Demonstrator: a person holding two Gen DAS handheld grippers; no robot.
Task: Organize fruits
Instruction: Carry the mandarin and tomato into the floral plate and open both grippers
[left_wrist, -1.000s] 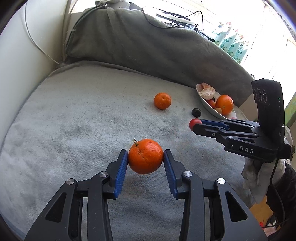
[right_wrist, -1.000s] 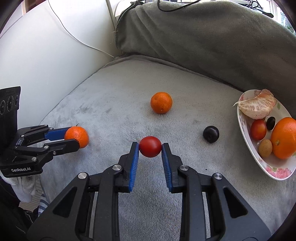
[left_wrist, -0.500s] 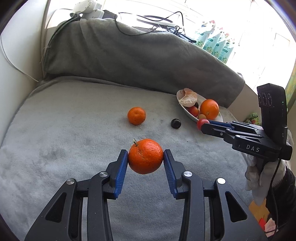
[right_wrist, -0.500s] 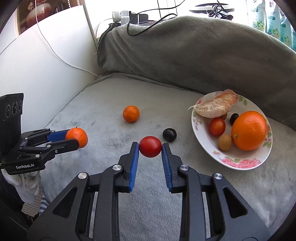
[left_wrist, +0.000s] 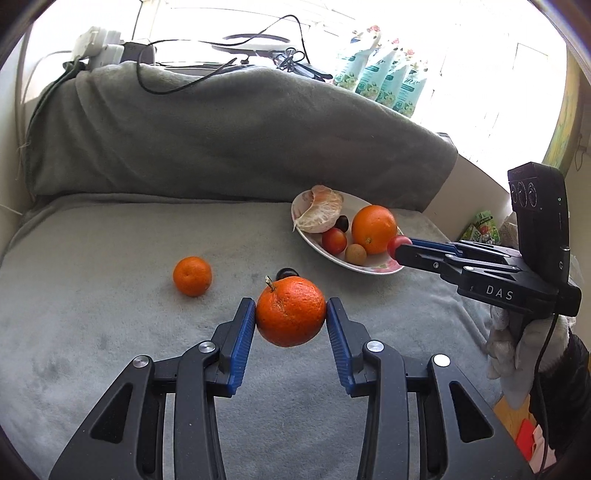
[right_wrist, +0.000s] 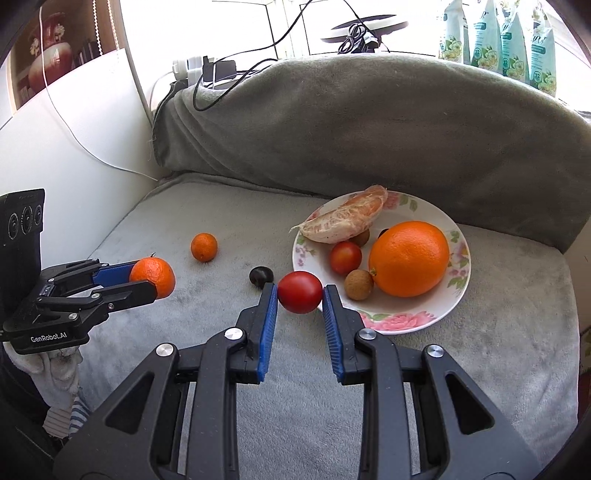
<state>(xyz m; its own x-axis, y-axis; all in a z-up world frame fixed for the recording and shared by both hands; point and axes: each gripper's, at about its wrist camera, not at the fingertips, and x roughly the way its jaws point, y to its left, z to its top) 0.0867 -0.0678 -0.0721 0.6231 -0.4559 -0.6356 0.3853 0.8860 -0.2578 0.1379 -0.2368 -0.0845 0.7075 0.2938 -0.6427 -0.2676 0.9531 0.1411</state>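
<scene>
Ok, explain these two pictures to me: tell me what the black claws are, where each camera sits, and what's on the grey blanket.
The claws are hand-held grippers, one in each of a person's hands, each with a camera looking along its two fingers. One picture comes from the left gripper, clamped on a stemmed mandarin. The other comes from the right gripper, clamped on a red tomato. Each gripper also shows at the side of the other's picture. On the grey blanket lie a small mandarin, a dark fruit and a flowered plate. The plate holds a big orange, peeled citrus, another tomato and some small fruits.
</scene>
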